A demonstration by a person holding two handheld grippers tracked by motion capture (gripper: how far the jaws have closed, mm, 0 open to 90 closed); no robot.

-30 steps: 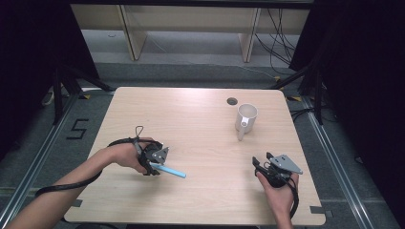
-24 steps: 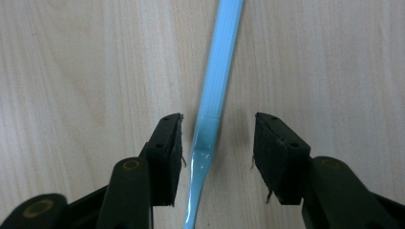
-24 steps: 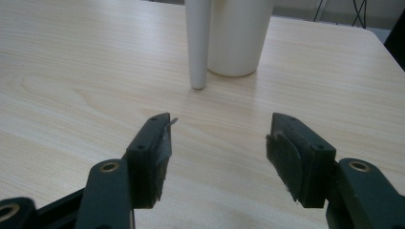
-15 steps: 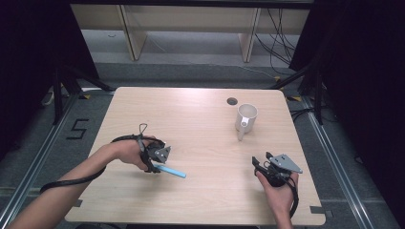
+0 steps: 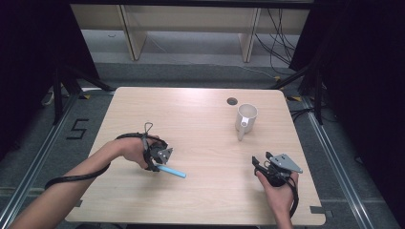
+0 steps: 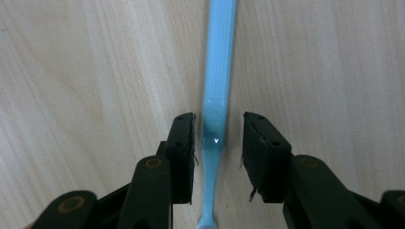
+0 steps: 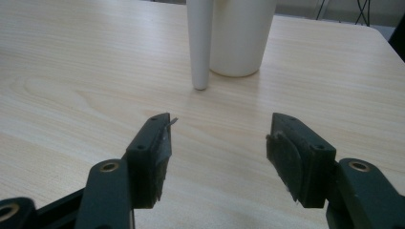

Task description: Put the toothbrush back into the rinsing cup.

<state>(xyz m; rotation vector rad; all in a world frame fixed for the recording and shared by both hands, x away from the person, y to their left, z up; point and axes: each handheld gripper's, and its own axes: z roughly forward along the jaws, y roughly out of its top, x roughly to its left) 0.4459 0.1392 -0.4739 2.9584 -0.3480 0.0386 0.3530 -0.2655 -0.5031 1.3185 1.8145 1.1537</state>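
A: Starting at the left tongs. Gripping yet?

B: Not quite. Just been closing, with the blue stick between the pads. Seen from the left gripper view, still slack: one pad almost against the stick, a thin gap at the other. Released, then, but narrowing.

A: And the stick itself?

B: Lying flat on the counter, running lengthwise straight out ahead of the left tongs, one end back down between the pads. Not lifted at all. Hard to tell what kind of stick; possibly a brush handle.

A: Moving right, then.

B: Open counter, then the right tongs. Spread wide and holding nothing, as seen in the right gripper view. Resting low near the counter's near edge, well apart from the stick.

A: Anything ahead of those?

B: A white cup, upright, straight ahead of the right tongs and well clear of the tips. From above, apparently nothing inside, though hard to be sure.

A: So, how far along?

B: Early, by the look of it. Done: lining up over the stick and closing most of the way. Left: clamping firmly, lifting, then carrying. Probably toward the cup, judging by the layout, though only a guess.
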